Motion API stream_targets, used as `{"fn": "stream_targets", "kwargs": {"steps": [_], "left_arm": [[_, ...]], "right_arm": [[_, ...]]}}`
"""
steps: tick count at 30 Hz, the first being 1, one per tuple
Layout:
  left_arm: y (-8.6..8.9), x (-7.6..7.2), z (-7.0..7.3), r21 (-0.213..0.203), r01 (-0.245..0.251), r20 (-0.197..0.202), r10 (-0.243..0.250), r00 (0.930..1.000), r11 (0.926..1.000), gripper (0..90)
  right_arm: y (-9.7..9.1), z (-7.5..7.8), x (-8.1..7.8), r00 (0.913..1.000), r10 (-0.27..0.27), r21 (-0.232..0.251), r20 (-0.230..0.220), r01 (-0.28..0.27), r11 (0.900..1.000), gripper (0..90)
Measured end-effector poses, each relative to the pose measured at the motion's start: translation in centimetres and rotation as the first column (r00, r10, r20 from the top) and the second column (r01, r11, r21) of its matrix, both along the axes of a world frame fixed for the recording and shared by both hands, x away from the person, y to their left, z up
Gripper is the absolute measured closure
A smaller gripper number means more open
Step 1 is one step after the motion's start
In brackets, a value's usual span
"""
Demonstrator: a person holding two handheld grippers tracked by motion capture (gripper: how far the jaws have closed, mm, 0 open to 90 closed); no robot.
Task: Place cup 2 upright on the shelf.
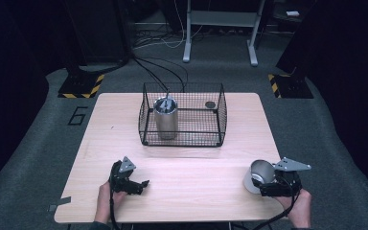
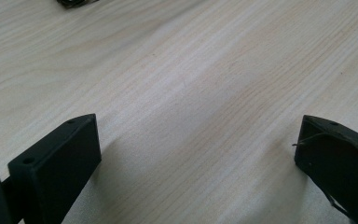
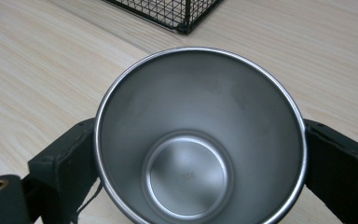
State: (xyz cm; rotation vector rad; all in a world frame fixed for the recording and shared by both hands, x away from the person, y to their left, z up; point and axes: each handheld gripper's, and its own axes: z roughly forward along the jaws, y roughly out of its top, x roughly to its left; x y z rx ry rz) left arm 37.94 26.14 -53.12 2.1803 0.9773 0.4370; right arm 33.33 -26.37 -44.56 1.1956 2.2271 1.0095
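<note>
**Steel cup gripped at the near right of the table, left gripper empty**

Starting at the left, the left gripper (image 1: 145, 183) sits low over the wooden table (image 1: 191, 191) near the front edge, held in the person's left hand (image 1: 104, 201). In the left gripper view its two black jaws stand wide apart with only bare wood grain between them; they hold nothing and touch nothing but perhaps the tabletop itself, which I cannot tell for sure.

In the middle, toward the far side of the table, stands a black wire basket (image 1: 220, 120). Inside it, in the left part, a tall steel tumbler (image 1: 166, 122) stands upright with something dark and thin sticking out of its top. A small dark round object (image 1: 210, 104) lies on the basket floor toward the back right corner; it is too small to identify.

At the right, near the front corner, the right gripper (image 1: 268, 182) is held in the person's right hand (image 1: 301, 211). It has hold of a steel cup (image 3: 200, 140), tipped so its open mouth faces the gripper's camera. The cup is plain brushed metal, tapering from a bright rolled rim to a smaller round bottom, and it is empty. The jaws are spread about as wide as the cup and press against its wall on either side, one jaw on each flank.

Count: two grippers, two steel vessels, one basket, one small round object.
</note>
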Motion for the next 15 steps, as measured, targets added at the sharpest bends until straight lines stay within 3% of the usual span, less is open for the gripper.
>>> {"fn": "stream_targets", "kwargs": {"steps": [15], "left_arm": [[0.1,0.0,0.1,0.012,0.005,0.002,-0.005,1.0,0.9999,0.5]], "right_arm": [[2.1,2.2,1.1,0.9992,0.029,-0.011,0.028,-0.029,0.9995,5.9]]}}
